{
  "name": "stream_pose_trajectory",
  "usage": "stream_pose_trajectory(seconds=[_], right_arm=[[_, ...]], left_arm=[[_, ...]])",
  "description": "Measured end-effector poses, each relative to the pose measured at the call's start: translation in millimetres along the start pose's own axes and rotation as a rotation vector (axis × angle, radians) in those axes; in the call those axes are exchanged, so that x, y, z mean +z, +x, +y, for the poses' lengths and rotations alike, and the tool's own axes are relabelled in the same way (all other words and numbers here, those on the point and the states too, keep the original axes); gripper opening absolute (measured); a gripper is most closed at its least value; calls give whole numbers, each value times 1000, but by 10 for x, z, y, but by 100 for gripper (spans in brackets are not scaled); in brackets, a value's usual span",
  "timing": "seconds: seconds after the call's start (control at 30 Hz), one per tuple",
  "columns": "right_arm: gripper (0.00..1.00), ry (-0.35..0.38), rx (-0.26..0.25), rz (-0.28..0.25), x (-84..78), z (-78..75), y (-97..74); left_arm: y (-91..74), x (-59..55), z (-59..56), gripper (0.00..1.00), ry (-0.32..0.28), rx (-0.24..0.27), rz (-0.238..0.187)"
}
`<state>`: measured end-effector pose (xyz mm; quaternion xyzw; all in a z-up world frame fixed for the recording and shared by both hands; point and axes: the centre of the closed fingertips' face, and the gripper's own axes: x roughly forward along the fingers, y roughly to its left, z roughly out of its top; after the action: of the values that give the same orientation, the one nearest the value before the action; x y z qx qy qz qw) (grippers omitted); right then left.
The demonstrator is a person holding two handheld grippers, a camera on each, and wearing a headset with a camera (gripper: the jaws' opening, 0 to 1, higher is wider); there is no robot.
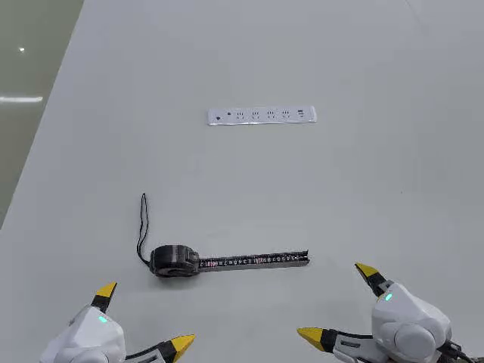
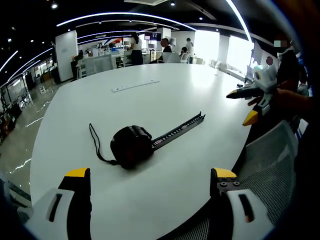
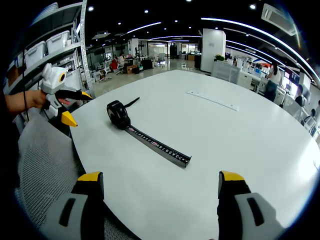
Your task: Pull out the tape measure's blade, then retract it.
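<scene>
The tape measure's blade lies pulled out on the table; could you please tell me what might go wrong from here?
1. The blade is out, and the left claw and right claw are both open and clear of it. If it retracts unheld, it may whip back and the case could skid on the smooth table.
2. The black cord trails loose from the case, so a closing claw might snag it.

We list: black round-cased tape measure (image 3: 117, 114), blade (image 3: 157, 146) drawn out, on white tabletop (image 3: 235, 145); our yellow-tipped right gripper (image 3: 160, 176) gaping.
</scene>
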<state>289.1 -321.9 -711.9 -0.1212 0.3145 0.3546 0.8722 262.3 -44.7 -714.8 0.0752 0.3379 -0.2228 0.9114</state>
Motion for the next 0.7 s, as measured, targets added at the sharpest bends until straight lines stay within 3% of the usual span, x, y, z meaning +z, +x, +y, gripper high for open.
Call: stream_pose_trajectory(seconds=[0.17,0.37,0.7], right_arm=[[96,5,3,-4,-1,16,9],[96,7,4,-1,-3,22,1],[94,6,0,-15,20,9,7]], left_arm=[[-18,21,25,99,-54,18,-19],[-7,12,29,99,-84,39,-8],[55,43,105,99,-140,138,-8]])
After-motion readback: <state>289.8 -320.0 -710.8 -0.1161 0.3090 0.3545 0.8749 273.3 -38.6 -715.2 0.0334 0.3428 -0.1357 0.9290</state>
